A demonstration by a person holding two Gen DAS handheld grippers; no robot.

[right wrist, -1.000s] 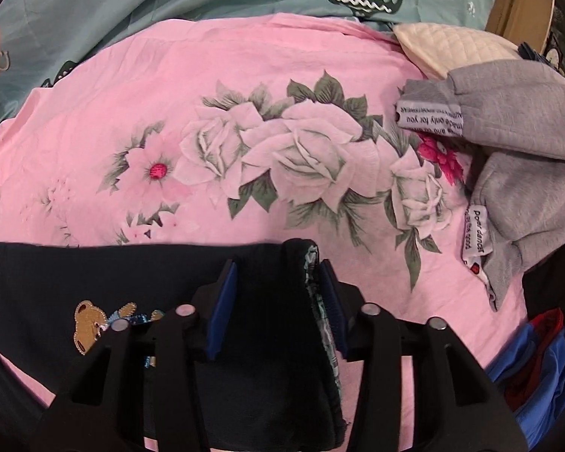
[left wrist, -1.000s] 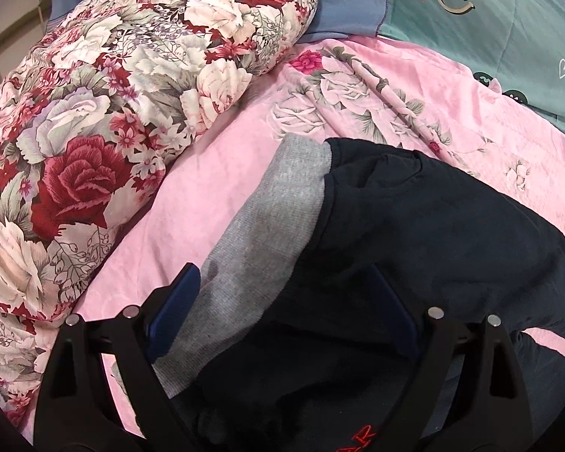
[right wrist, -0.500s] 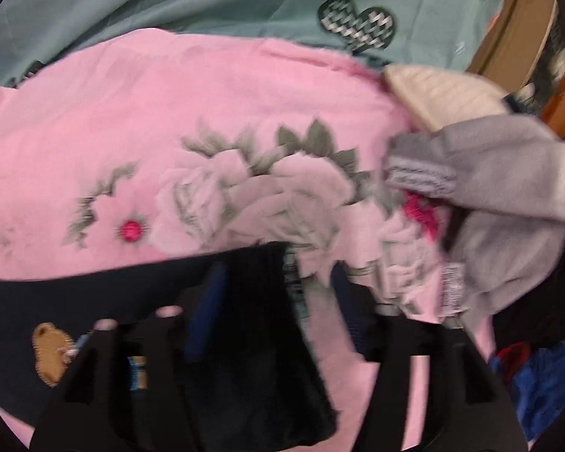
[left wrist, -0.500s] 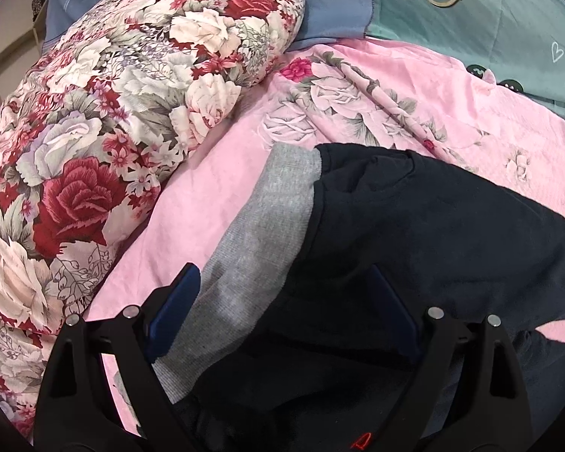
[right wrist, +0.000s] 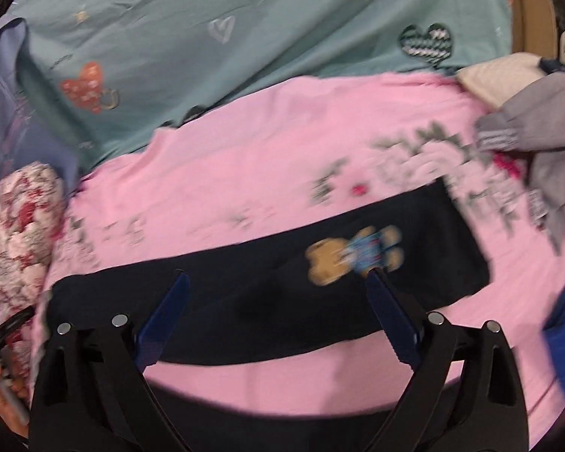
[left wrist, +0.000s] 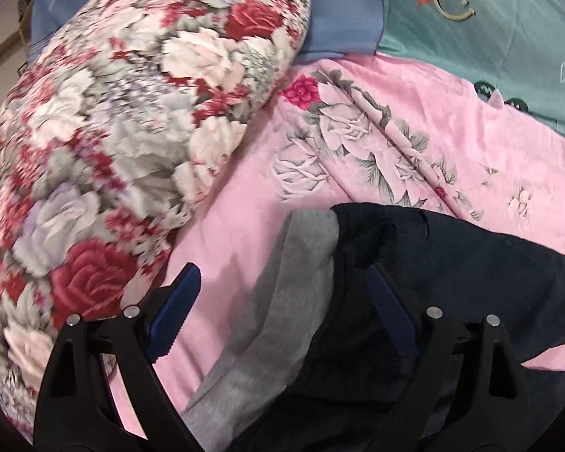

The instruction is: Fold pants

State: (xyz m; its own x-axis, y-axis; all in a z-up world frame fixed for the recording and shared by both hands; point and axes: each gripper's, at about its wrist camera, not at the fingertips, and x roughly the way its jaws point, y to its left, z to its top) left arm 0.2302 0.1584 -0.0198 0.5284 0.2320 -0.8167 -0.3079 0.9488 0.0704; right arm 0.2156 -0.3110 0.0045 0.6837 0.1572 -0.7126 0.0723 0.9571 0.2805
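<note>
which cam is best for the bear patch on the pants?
Right wrist view: the bear patch shows whole on the dark pants, though motion-blurred, just beyond the open right tongs. The left wrist view shows only the pants' grey waistband and dark cloth, no patch.

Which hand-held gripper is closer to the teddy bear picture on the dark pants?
Right hand-held gripper: the teddy bear picture sits just above its fingertip. The left hand-held gripper is at the grey waistband end.

Each hand-held gripper, left point(left wrist: 284, 293) and right point(right wrist: 278, 301), has black plastic arms, silver round screws near the knuckles and dark blue serrated finger pads point(left wrist: 175, 303).
</note>
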